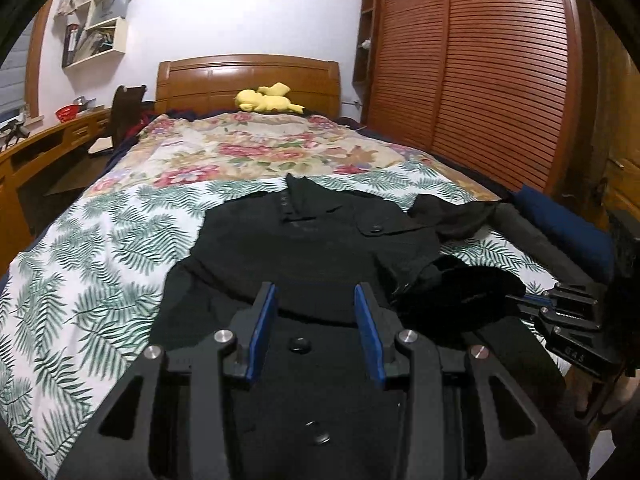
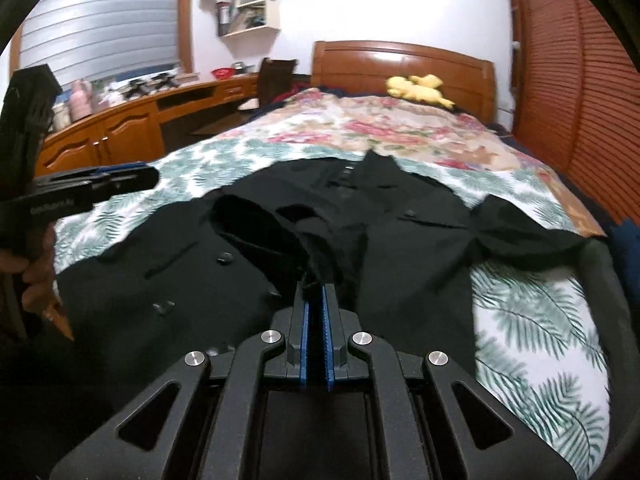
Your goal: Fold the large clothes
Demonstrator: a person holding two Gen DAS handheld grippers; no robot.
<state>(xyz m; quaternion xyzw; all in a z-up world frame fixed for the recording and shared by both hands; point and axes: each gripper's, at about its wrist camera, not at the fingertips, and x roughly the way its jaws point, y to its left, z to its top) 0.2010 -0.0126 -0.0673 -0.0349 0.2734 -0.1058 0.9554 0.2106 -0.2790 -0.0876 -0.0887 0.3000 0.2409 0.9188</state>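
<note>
Two tools are in view over one black button-front shirt (image 1: 304, 248) spread on the bed (image 1: 92, 280). Nearest, the left tool (image 1: 316, 300) stands part-open with nothing between its blue pads, poised above the shirt's lower front near the hem. The right tool (image 2: 316, 292) is clenched on a bunched fold of the shirt's dark cloth, most likely a sleeve or side edge, which hangs lifted from its tips and crosses over the shirt's front. Beyond, the collar (image 1: 298, 192) lies flat toward the headboard (image 1: 248, 76), and the far sleeve (image 1: 452, 216) lies crumpled out to the side on the palm-leaf sheet (image 1: 80, 240). Judgement: folding is at an early stage; one side is being brought inward, while the other sleeve, the opposite side and the lengthwise folds remain. A yellow plush toy (image 1: 266, 98) lies at the headboard, well apart from the work.
</note>
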